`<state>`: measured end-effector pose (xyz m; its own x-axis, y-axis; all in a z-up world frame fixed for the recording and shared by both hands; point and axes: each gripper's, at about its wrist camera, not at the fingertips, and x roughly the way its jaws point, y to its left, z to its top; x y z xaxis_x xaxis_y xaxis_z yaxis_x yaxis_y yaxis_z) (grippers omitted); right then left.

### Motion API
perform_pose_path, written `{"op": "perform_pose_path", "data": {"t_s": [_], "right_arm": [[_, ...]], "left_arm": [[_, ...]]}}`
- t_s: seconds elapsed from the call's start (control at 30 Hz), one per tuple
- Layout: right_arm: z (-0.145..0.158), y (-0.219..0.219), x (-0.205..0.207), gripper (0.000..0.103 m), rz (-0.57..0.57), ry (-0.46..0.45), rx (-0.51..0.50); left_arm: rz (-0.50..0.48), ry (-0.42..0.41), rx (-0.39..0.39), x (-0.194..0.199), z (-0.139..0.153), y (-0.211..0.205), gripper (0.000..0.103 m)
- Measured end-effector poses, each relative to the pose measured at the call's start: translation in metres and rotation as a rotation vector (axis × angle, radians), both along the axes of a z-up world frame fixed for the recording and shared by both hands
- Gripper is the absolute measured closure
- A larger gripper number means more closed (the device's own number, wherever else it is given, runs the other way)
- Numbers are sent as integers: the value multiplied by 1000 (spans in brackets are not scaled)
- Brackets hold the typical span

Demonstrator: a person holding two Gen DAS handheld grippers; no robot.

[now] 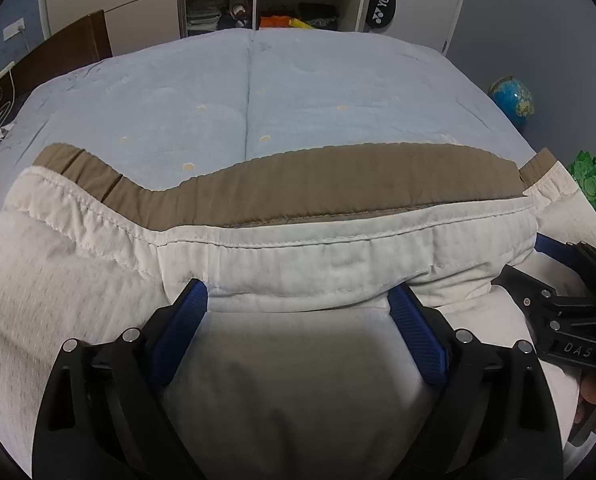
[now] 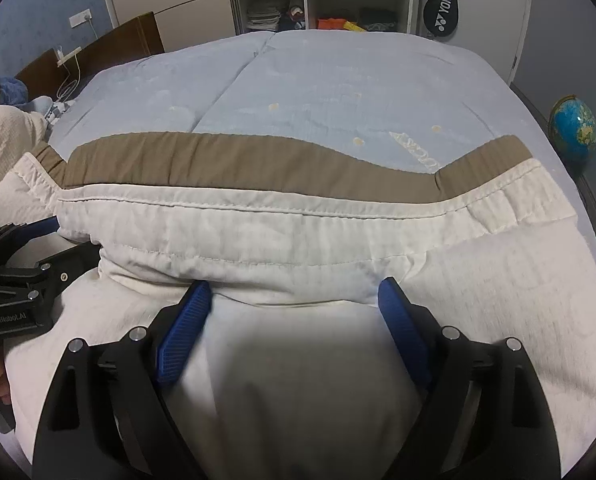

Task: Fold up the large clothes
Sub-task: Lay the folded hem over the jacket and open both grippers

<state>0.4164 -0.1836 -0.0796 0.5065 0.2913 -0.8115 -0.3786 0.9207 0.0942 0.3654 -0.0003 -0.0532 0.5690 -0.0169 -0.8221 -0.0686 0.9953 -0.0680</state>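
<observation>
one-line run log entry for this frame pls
step: fold laid down | garment: white garment with tan band on bed | left hand-held gripper: open | right hand-held gripper: open, on cloth

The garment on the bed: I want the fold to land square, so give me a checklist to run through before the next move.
1. Left gripper jaws apart: ok, blue pads wide, cloth edge lying between them.
2. Right gripper jaws apart: ok, same.
3. Garment hem lying over the tan band: ok, band still shows beyond it.
4. Hem straight: not ok, it sags and puckers near both grippers.
5. Bed free beyond the garment: ok.
6. Layers underneath flat: cannot tell.
</observation>
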Motion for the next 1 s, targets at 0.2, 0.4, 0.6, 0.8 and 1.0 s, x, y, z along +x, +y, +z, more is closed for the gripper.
{"op": "perform_pose_path", "data": {"t_s": [0.2,0.4,0.6,0.8,1.0], "right_arm": [[-5,1,1,21,-1,-9,-3],[-8,1,-1,21,-1,-15,-1],[-10,1,1,21,0,-14,3],[-14,-1,-1,21,-1,-23,15],[-13,-4,-1,21,1,-8,24]], "left_arm": [[6,-33,4,-4,-6,-1,14],[6,-44,4,-10,-10,-3,14],[5,-46,6,-12,-11,-2,14],[6,-58,8,-14,-14,-2,14],[-3,-39,7,-13,-8,-1,14]]}}
